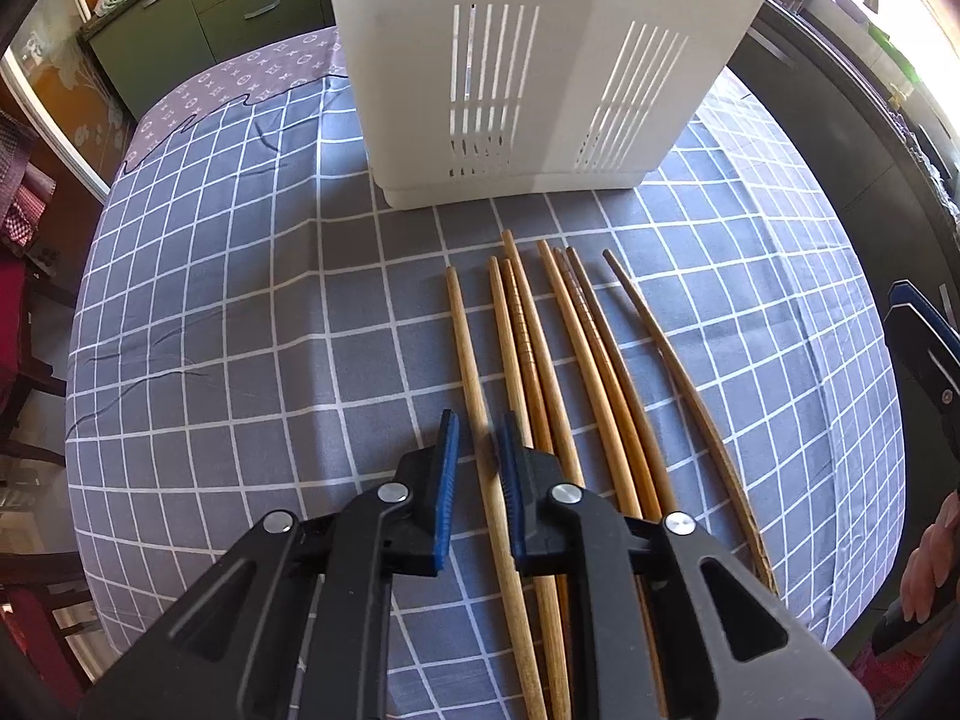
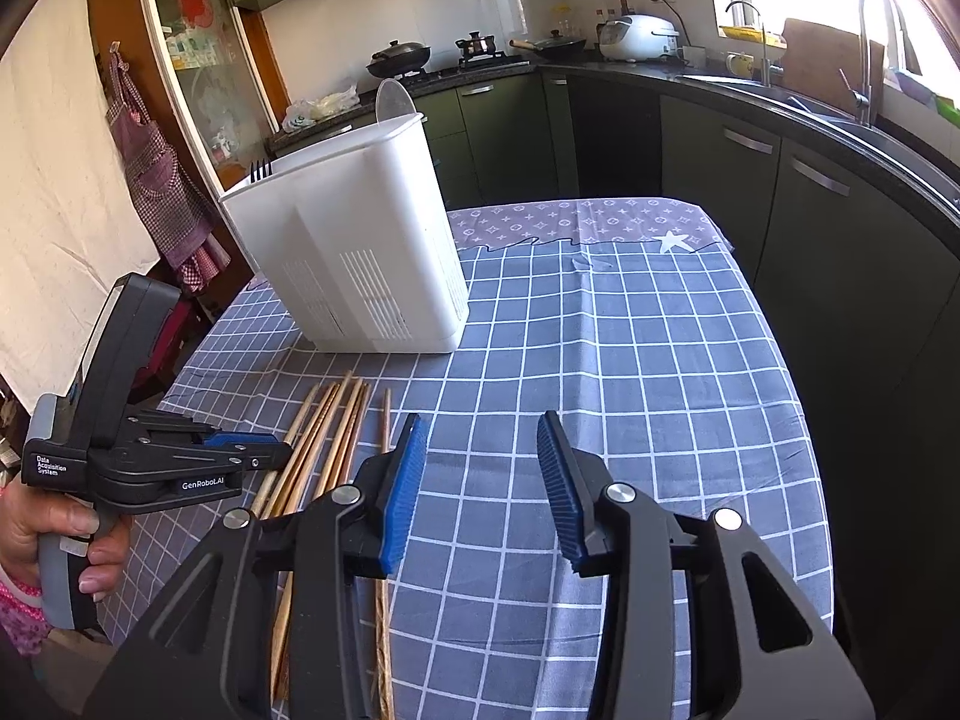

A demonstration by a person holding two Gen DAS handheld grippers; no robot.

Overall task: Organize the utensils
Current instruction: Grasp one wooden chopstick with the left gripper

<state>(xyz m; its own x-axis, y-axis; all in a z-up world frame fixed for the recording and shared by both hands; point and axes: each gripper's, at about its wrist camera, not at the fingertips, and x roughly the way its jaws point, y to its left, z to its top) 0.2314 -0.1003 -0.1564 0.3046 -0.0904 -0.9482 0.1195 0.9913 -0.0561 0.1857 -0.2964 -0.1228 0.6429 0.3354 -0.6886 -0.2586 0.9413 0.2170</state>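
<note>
Chopsticks (image 1: 564, 360) are laid side by side on the checked desk (image 1: 240, 330) before a white holder (image 1: 516, 60). The left claw (image 1: 480, 468) is clenched on the outermost chopstick (image 1: 474, 372), singled out for lifting; the right claw (image 2: 480, 480) is held released over bare cloth.

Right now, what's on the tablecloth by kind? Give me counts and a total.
Chopsticks lying loose on the cloth: 8
White utensil holder: 1
Fork standing in the holder, only its tines showing: 1
Pale utensil sticking up from the holder, rounded end only: 1
Total: 11
</note>
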